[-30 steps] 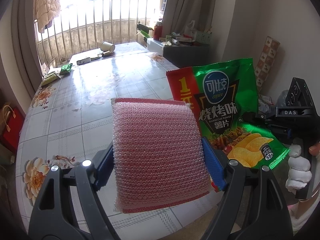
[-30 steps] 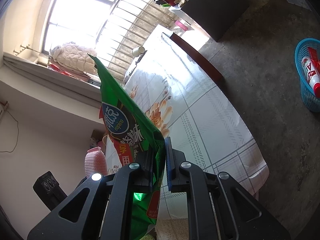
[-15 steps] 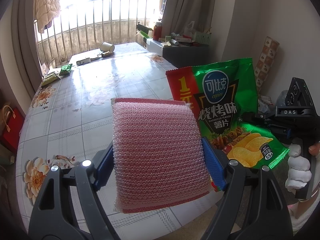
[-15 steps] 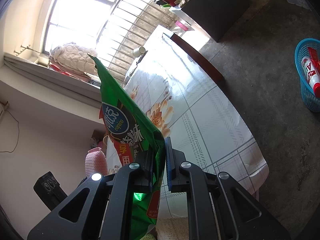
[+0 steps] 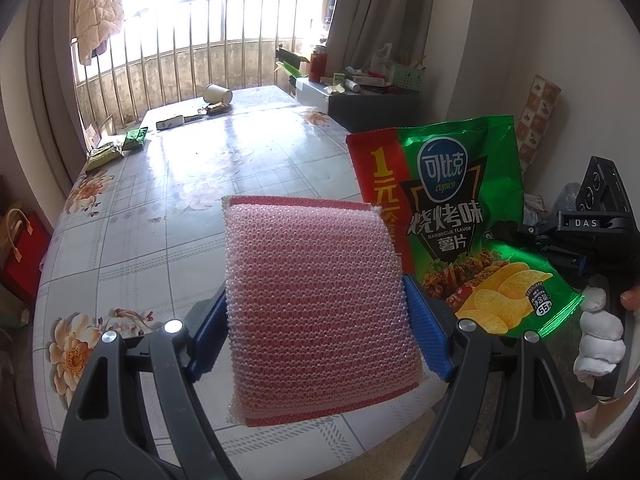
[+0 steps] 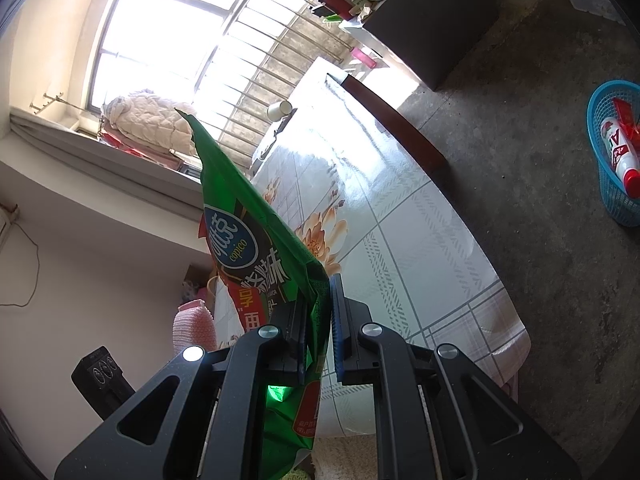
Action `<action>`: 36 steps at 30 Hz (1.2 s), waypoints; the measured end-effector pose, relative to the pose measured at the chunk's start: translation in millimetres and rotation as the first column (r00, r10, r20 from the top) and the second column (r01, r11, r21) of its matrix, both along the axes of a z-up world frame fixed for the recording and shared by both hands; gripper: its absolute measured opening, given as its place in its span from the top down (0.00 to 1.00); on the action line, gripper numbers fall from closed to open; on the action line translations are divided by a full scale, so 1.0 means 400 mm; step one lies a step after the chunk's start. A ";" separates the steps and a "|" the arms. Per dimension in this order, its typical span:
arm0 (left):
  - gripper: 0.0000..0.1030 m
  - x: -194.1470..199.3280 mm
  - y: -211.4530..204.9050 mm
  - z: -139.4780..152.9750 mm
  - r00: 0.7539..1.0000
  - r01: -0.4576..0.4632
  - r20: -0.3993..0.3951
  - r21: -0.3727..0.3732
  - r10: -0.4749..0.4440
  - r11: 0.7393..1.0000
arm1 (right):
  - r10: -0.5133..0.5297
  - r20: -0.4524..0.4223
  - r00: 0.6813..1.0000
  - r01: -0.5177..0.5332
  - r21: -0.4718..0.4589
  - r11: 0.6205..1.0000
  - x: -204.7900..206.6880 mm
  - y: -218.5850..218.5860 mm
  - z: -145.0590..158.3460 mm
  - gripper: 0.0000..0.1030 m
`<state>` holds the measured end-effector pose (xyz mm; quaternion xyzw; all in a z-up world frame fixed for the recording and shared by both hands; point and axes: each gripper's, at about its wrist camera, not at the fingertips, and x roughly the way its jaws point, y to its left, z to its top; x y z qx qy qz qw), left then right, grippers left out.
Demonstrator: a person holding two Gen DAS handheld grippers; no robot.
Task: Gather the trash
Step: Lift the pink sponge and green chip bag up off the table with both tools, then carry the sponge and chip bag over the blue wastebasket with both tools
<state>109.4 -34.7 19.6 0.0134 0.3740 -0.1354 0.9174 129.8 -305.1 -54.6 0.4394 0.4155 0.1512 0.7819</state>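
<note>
The left tongs (image 5: pixel 316 316) stand wide, their blue pads pressed on either side of a pink scouring sponge (image 5: pixel 316 300) held up off the surface (image 5: pixel 168 208). The right tongs (image 6: pixel 318 332) are nearly closed, pinching the lower end of a green crisp bag (image 6: pixel 248 236), which rises flat and upright beyond the pads; in the left view the same crisp bag (image 5: pixel 448 216) hangs just to the right of the sponge.

Both hands being loaded, the step in hand looks to be carrying these to the blue basket (image 6: pixel 600 120), which sits on the floor well off to the right of the right tongs and already holds a red-and-white bottle. To do this well, keep the pinch on the thin foil firm, since a bag held by one end may slip or swing; bring it over the rim before letting go. Whether the sponge counts as trash is a judgement; if so, it needs wide clearance over the rim.

Farther ahead of the left tongs, more litter waits: green wrappers (image 5: pixel 136 138) at the left edge and a tipped paper cup (image 5: pixel 218 94) at the far end.

Against the earlier frames nothing differs: both grips and both views are unchanged.
</note>
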 end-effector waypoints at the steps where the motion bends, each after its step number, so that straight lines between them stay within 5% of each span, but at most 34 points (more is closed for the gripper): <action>1: 0.26 -0.003 -0.001 0.004 1.000 -0.003 0.001 0.000 0.003 1.000 | -0.003 0.003 1.000 0.003 0.001 1.000 -0.004 -0.003 0.001 0.90; 19: 0.26 -0.005 -0.107 0.039 0.999 0.033 0.028 0.046 -0.034 0.998 | -0.095 0.023 0.995 0.093 0.061 0.994 -0.083 -0.114 -0.015 0.90; 36: 0.26 0.047 -0.318 0.041 0.982 0.177 0.043 0.113 -0.183 0.978 | -0.254 -0.004 0.967 0.253 0.105 0.962 -0.192 -0.293 -0.034 0.90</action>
